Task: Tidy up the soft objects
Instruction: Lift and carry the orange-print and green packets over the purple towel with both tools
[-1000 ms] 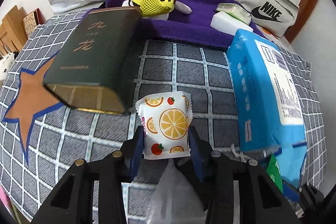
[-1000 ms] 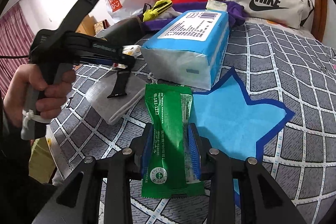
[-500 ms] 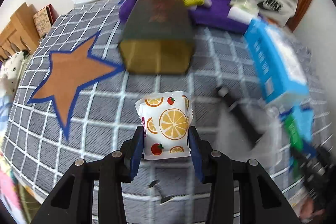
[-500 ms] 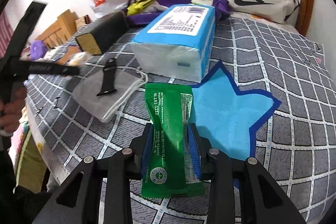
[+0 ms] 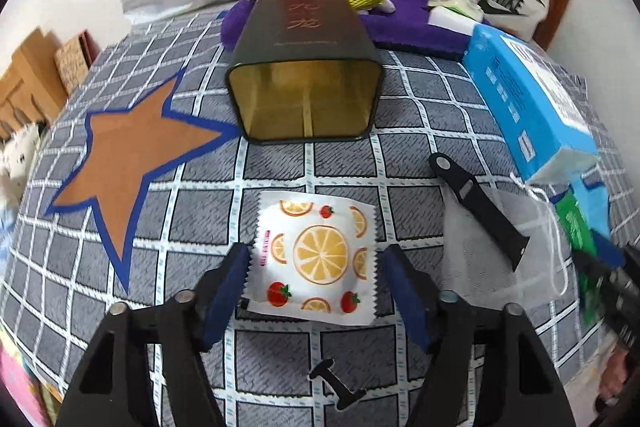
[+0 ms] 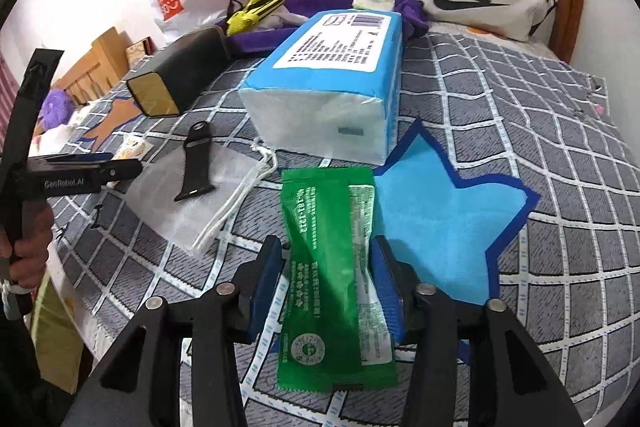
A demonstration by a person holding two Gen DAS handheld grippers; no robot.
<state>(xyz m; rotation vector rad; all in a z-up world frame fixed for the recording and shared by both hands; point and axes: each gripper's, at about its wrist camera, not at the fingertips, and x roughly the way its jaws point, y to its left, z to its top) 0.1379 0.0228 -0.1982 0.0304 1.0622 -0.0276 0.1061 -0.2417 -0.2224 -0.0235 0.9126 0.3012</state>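
Note:
In the left wrist view my left gripper (image 5: 316, 267) is open. The white packet with orange slices (image 5: 314, 255) lies flat on the checked bedspread between the spread fingers, which stand clear of it. In the right wrist view my right gripper (image 6: 326, 267) is shut on a green packet (image 6: 332, 267), held over the bedspread beside the blue star patch (image 6: 444, 219). A blue tissue pack (image 6: 332, 79) lies beyond it. The left gripper also shows at the left edge of the right wrist view (image 6: 124, 167).
A dark tin with a gold inside (image 5: 304, 71) lies on its side ahead of the left gripper, next to an orange star patch (image 5: 132, 155). A black watch strap (image 5: 480, 211) rests on a white drawstring pouch (image 5: 492, 259). Bags and a purple cloth (image 5: 408, 23) line the wall.
My left gripper has opened and let the orange-slice packet down onto the bedspread. It also swung to face the tin head-on. My right gripper still holds the green packet.

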